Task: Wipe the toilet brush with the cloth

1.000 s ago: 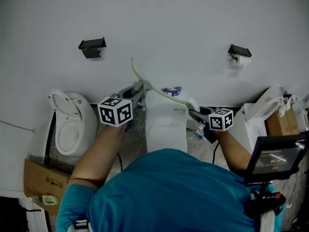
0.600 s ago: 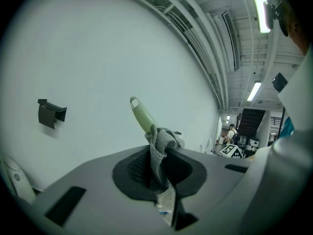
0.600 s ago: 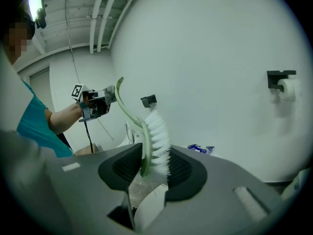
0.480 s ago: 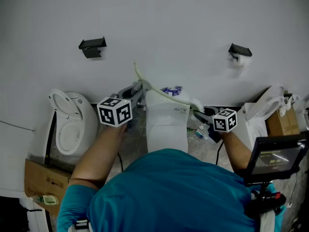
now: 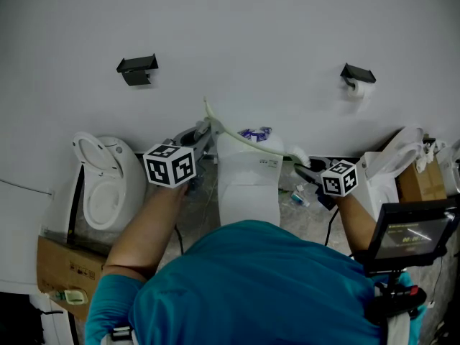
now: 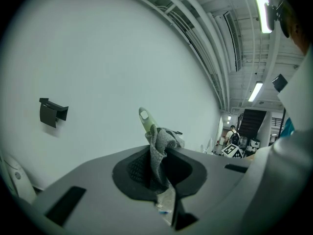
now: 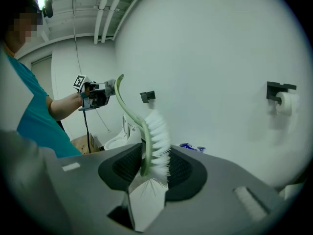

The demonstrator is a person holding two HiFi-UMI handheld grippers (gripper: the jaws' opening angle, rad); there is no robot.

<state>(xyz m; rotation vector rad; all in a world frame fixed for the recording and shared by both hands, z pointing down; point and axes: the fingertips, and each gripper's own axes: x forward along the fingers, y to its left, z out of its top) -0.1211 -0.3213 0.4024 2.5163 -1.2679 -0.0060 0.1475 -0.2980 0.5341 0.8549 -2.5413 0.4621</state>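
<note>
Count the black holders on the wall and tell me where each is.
2. One holder is on the wall above the left toilet, empty. The other holder is to the right, carrying a paper roll. None seems hidden on this wall.

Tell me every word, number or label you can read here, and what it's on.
No text here is legible.
Label on the toilet tank: too small to read.
Print on the cardboard box: blurred.
Figures on the screen: blurred.
Marker cubes: black-and-white square patterns, no letters.
</note>
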